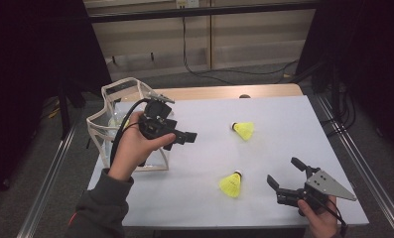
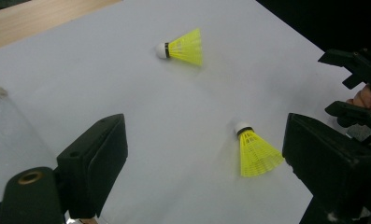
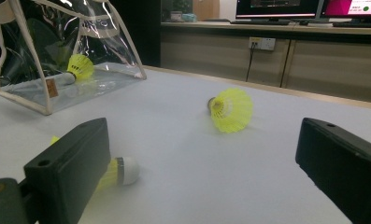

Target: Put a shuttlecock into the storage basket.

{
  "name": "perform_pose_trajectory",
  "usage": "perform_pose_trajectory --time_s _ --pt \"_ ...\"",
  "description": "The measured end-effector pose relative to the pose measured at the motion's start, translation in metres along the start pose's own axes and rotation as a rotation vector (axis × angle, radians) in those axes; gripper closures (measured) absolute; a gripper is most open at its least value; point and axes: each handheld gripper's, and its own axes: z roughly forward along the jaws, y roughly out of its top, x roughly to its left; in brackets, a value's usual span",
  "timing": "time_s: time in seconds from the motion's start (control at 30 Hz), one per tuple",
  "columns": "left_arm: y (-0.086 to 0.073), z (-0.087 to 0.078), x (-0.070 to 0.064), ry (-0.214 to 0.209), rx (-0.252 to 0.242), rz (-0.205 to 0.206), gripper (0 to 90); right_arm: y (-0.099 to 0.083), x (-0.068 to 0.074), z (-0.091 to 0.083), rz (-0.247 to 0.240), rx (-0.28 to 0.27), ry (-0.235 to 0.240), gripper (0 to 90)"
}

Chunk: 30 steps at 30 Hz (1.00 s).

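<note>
From where I stand, the near shuttlecock (image 1: 231, 184) lies on the white counter (image 1: 284, 148) at nine o'clock of the right gripper (image 1: 285, 174), jaws wide and empty; the left gripper (image 1: 184, 137), also agape, hovers beside the clear bag (image 1: 105, 124).

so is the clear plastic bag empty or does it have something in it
Not empty: the clear plastic bag with cream trim holds one yellow shuttlecock, seen through its wall in the right gripper view.

Your left gripper (image 1: 184, 137) hovers beside the clear bag (image 1: 116, 101) at left of the frame; your right gripper (image 1: 284, 174), jaws apart, sits lower right near one yellow shuttlecock (image 1: 231, 184); another shuttlecock (image 1: 244, 130) lies mid-desk (image 1: 284, 114).
</note>
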Motion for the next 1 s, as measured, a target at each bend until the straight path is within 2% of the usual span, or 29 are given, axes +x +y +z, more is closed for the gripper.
perform_pose_trajectory --time_s 0.4,1.0 --pt "-0.01 0.016 -0.005 -0.013 0.008 0.028 12.4 0.0 0.0 0.0 -0.002 -0.001 -0.001 3.0" --pt "-0.019 0.029 -0.011 -0.027 0.028 0.057 11.6 0.0 0.0 0.0 0.0 0.0 0.0 3.0"
